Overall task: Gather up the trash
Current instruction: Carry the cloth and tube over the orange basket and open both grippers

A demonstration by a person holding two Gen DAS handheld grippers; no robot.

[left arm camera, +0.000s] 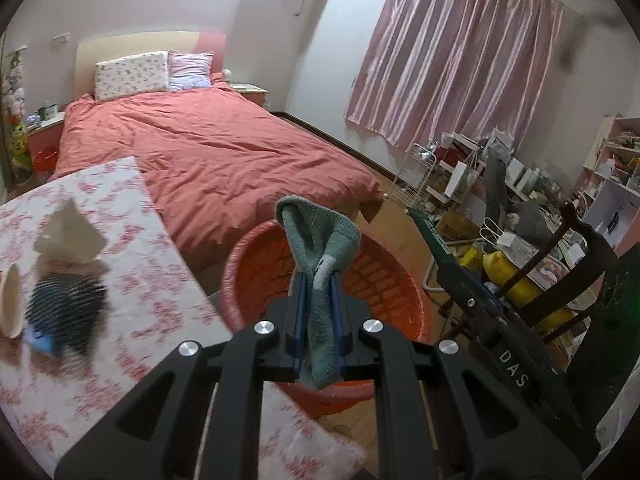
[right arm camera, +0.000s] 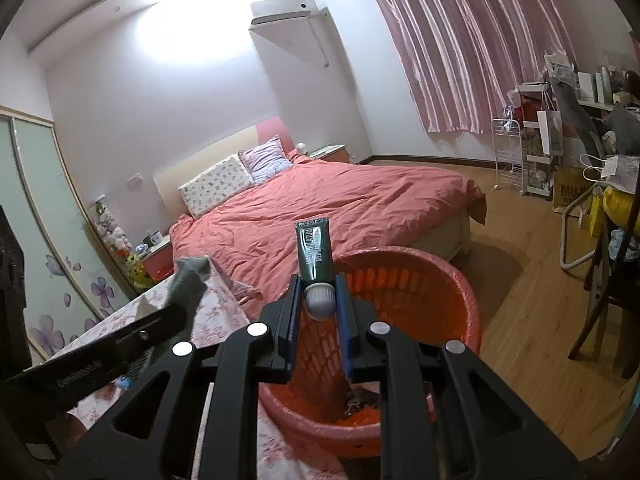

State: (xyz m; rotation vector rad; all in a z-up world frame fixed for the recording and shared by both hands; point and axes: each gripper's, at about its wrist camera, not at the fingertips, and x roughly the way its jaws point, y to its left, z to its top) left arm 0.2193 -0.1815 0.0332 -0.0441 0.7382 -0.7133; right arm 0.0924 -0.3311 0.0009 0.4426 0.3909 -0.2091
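Hanging above the red basket (left arm camera: 384,280), a grey-green sock (left arm camera: 320,248) is clamped between the fingers of the left gripper (left arm camera: 318,280). A dark green tube (right arm camera: 315,252), cap toward the camera, is gripped by the right gripper (right arm camera: 318,284) over the same basket, beside a floral-clothed table (left arm camera: 152,288).

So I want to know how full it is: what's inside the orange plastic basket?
Only dark crumpled scraps show at the bottom of the orange plastic basket; the right gripper hides the rest.
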